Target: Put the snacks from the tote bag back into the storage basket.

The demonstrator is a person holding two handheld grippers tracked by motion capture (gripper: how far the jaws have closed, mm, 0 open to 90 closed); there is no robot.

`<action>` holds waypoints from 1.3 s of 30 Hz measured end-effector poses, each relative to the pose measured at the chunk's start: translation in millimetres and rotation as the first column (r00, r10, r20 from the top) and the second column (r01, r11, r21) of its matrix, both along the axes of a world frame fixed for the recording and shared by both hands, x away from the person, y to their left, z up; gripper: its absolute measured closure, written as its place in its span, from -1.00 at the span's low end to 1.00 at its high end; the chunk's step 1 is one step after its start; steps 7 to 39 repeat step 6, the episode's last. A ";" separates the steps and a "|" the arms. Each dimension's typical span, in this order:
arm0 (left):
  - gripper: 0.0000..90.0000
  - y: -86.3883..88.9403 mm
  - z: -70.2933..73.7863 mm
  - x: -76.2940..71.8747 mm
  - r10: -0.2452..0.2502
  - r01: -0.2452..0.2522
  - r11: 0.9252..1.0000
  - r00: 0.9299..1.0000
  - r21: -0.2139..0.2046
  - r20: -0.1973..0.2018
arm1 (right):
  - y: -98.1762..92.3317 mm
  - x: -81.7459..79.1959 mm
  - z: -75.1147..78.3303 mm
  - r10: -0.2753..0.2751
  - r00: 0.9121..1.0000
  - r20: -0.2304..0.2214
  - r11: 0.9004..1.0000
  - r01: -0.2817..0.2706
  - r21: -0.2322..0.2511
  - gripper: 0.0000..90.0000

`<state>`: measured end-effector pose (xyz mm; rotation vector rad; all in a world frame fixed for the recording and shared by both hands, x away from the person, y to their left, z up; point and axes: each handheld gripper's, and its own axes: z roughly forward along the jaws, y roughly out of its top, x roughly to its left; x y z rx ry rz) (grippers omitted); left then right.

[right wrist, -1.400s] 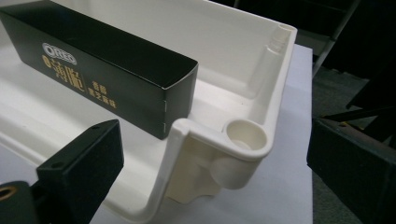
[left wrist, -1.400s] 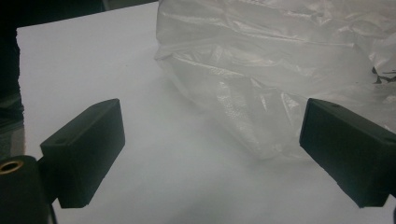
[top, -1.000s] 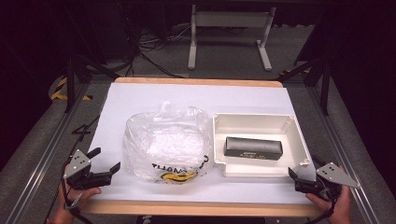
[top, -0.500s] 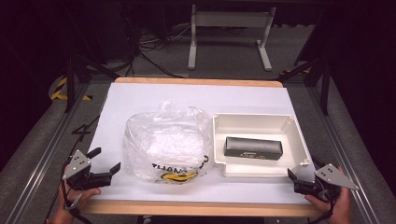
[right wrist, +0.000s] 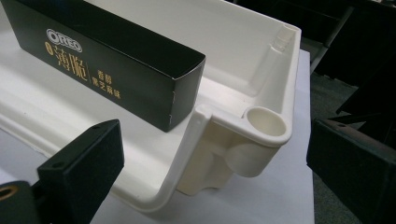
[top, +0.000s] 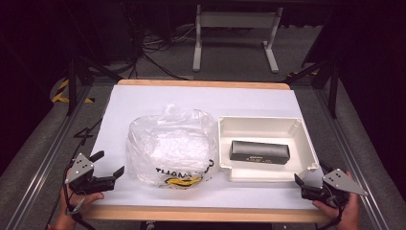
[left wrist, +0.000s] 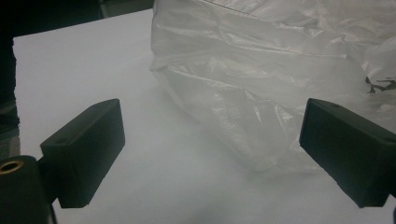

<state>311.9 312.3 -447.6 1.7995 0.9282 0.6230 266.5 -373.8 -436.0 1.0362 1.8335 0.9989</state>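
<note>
A crumpled clear plastic bag [top: 167,148] with black and yellow print lies in the middle of the white table sheet. To its right stands a cream plastic tray [top: 261,125] holding a black Oreo box [top: 259,151]. My left gripper [top: 109,164] rests near the front left, open, its jaws pointing at the bag [left wrist: 261,70] and a short way from it. My right gripper [top: 310,173] is open at the front right, just off the tray's near right corner [right wrist: 261,123]. In the right gripper view the box [right wrist: 107,60] lies inside the tray beyond the jaws.
The white sheet [top: 191,100] covers a wood-edged table. Metal rails run along both sides, and a white stand [top: 234,28] with cables sits on the floor beyond the far edge. A person's hand holds each gripper at the front edge.
</note>
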 end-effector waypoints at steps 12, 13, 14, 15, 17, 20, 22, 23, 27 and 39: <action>-0.83 1.6 0.2 -0.1 0.005 -0.005 1.000 1.000 -0.002 0.001 | -0.3 1.4 -0.5 -0.002 1.000 -0.011 1.000 0.002 0.010 -0.89; -0.83 1.6 0.2 -0.1 0.005 -0.005 1.000 1.000 -0.002 0.001 | -0.3 1.4 -0.5 -0.002 1.000 -0.011 1.000 0.002 0.010 -0.89; -0.83 1.6 0.2 -0.1 0.005 -0.005 1.000 1.000 -0.002 0.001 | -0.3 1.4 -0.5 -0.002 1.000 -0.011 1.000 0.002 0.010 -0.89; -0.83 1.6 0.2 -0.1 0.005 -0.005 1.000 1.000 -0.002 0.001 | -0.3 1.4 -0.5 -0.002 1.000 -0.011 1.000 0.002 0.010 -0.89; -0.83 1.6 0.2 -0.1 0.005 -0.005 1.000 1.000 -0.002 0.001 | -0.3 1.4 -0.5 -0.002 1.000 -0.011 1.000 0.002 0.010 -0.89; -0.83 1.6 0.2 -0.1 0.005 -0.005 1.000 1.000 -0.002 0.001 | -0.3 1.4 -0.5 -0.002 1.000 -0.011 1.000 0.002 0.010 -0.89; -0.83 1.6 0.2 -0.1 0.005 -0.005 1.000 1.000 -0.002 0.001 | -0.3 1.4 -0.5 -0.002 1.000 -0.011 1.000 0.002 0.010 -0.89; -0.83 1.6 0.2 -0.1 0.005 -0.005 1.000 1.000 -0.002 0.001 | -0.3 1.4 -0.5 -0.002 1.000 -0.011 1.000 0.002 0.010 -0.89; -0.83 1.6 0.2 -0.1 0.005 -0.005 1.000 1.000 -0.002 0.001 | -0.3 1.4 -0.5 -0.002 1.000 -0.011 1.000 0.002 0.010 -0.89; -0.83 1.6 0.2 -0.1 0.005 -0.005 1.000 1.000 -0.002 0.001 | -0.3 1.4 -0.5 -0.002 1.000 -0.011 1.000 0.002 0.010 -0.89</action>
